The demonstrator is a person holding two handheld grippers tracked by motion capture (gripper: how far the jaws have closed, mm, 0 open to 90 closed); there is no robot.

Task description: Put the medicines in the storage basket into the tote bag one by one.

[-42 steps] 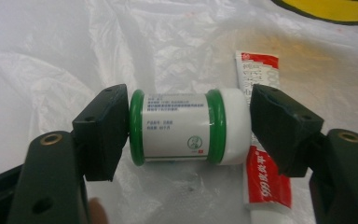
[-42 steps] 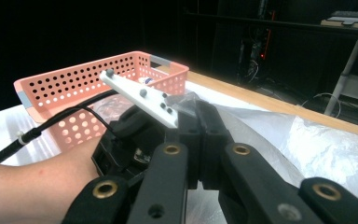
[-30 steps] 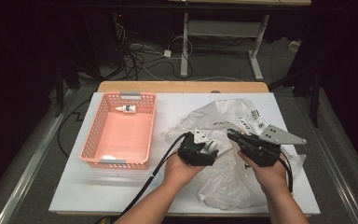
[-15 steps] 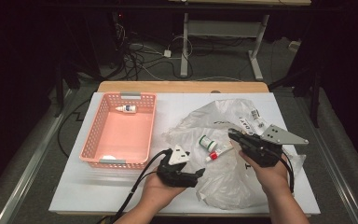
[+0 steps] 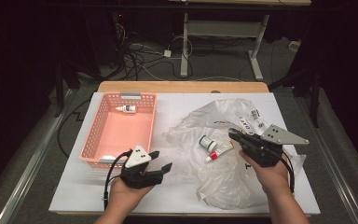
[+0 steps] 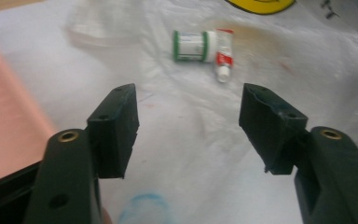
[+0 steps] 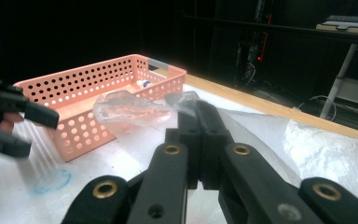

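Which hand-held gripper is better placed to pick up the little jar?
Left. The left hand-held gripper is open and faces the jar; the right hand-held gripper is shut on the plastic bag.

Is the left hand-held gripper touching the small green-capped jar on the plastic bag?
Apart. In the left gripper view, the open left hand-held gripper has bare bag between its jaws and the jar farther ahead.

Black two-jaw left tool (image 5: 161, 160), right tool (image 5: 233, 134), brass screws, grey triangular plates, black cables
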